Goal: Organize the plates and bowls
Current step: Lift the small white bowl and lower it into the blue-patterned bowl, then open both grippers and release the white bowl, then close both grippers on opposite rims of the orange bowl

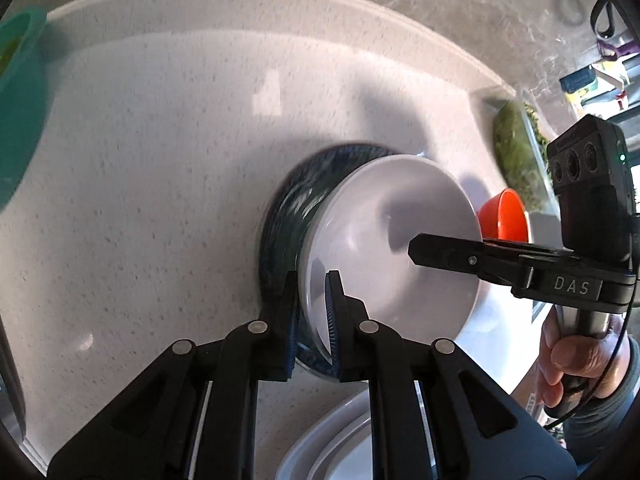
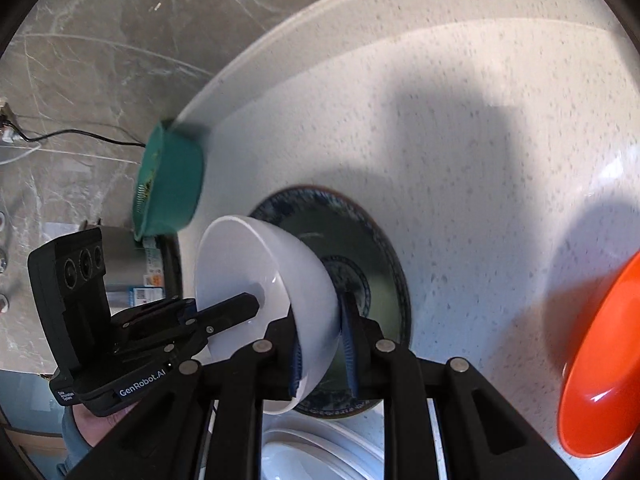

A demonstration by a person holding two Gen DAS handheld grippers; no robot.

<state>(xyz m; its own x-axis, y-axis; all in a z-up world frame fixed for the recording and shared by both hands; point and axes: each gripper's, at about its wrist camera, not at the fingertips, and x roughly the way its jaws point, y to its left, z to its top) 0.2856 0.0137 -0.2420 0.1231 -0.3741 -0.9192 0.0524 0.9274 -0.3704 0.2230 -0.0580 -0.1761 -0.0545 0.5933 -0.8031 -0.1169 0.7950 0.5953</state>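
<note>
Left claw (image 1: 314, 320) grips white bowl (image 1: 392, 240) rim | right claw (image 2: 322, 346) grips its opposite rim | blue plate (image 2: 360, 248) beneath, on counter (image 2: 480, 160)

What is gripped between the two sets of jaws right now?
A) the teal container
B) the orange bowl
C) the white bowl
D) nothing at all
C: the white bowl has its rim pinched on opposite sides by the left gripper and the right gripper, above the dark patterned plate, while the orange bowl sits off to the side, untouched.
</note>
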